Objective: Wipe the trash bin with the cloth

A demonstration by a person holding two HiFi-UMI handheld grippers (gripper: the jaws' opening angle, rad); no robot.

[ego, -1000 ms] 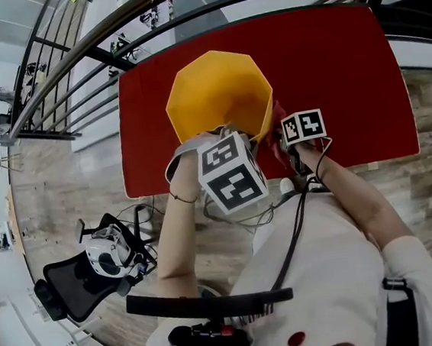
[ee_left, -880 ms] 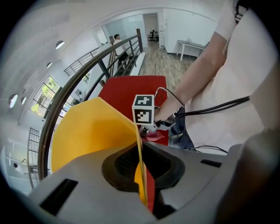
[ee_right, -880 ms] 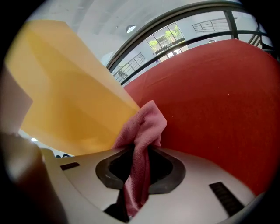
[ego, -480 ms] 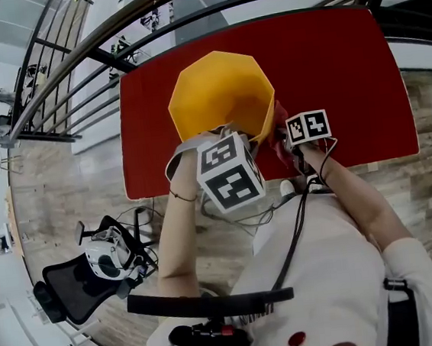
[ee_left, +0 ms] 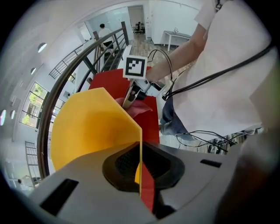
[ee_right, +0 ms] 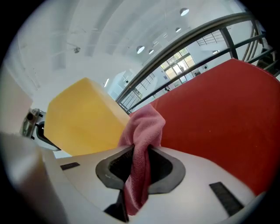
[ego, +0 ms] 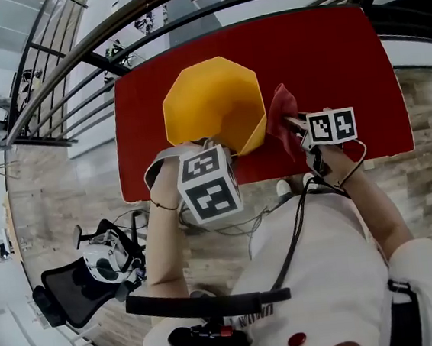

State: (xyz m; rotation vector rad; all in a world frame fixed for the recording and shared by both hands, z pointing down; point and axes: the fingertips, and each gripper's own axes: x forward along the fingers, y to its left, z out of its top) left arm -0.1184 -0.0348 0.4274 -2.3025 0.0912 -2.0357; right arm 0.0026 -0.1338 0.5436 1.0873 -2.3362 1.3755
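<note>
One cloth (ee_right: pixel 144 127) hangs pinched in right claw (ee_right: pixel 139 167).

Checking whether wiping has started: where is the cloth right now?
In the head view, the cloth is pinched in the right gripper, just right of the yellow bin, over the red table.
</note>
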